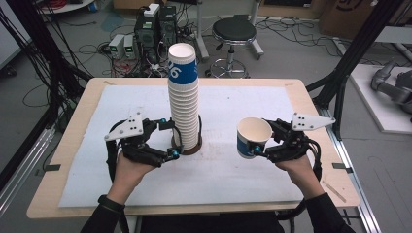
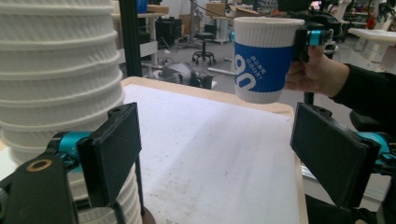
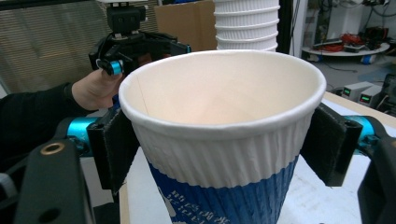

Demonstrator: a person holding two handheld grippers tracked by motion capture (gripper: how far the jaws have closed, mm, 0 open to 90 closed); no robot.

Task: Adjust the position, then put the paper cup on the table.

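right gripper [image 1: 258, 145] clasping paper cup [image 1: 252, 137], beside cup stack [image 1: 184, 104]

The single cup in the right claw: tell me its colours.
The cup is white and ribbed with a blue band bearing white print; clearest in the left gripper view.

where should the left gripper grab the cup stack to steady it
Low on the cup stack, near its base, coming in level from the left gripper side. The stack is tall and leans slightly; the ribbed lower cups give the open jaws a firm, round hold.
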